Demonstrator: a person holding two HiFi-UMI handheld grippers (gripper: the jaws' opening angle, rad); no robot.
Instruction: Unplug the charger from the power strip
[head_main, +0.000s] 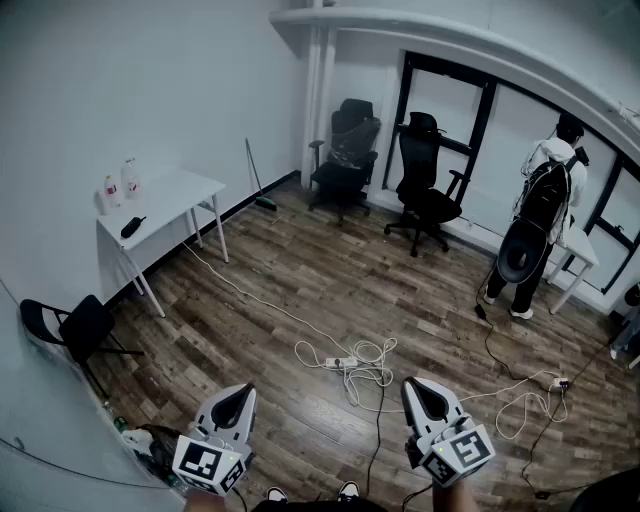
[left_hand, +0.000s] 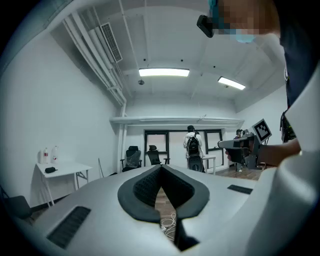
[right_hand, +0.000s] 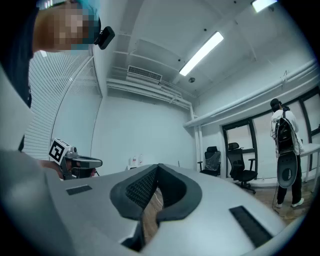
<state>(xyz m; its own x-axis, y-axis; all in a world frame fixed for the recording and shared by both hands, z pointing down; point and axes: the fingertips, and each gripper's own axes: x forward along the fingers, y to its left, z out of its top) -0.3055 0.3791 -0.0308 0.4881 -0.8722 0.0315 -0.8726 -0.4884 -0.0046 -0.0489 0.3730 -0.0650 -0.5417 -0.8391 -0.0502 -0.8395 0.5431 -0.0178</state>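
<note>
1. Head view: power strip (head_main: 338, 362) lies on the wood floor (head_main: 290, 270) amid loops of white cable (head_main: 372, 352); the charger is too small to make out.
2. Left gripper (head_main: 240, 396): nearer than the strip, to its left, well apart; jaws clenched, empty.
3. Right gripper (head_main: 418, 391): nearer than the strip, to its right, apart; jaws clenched, empty.

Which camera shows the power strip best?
Head view: the power strip lies unobstructed among white cables. Left gripper view shows only cable loops between the fingers; right gripper view shows none of it.
</note>
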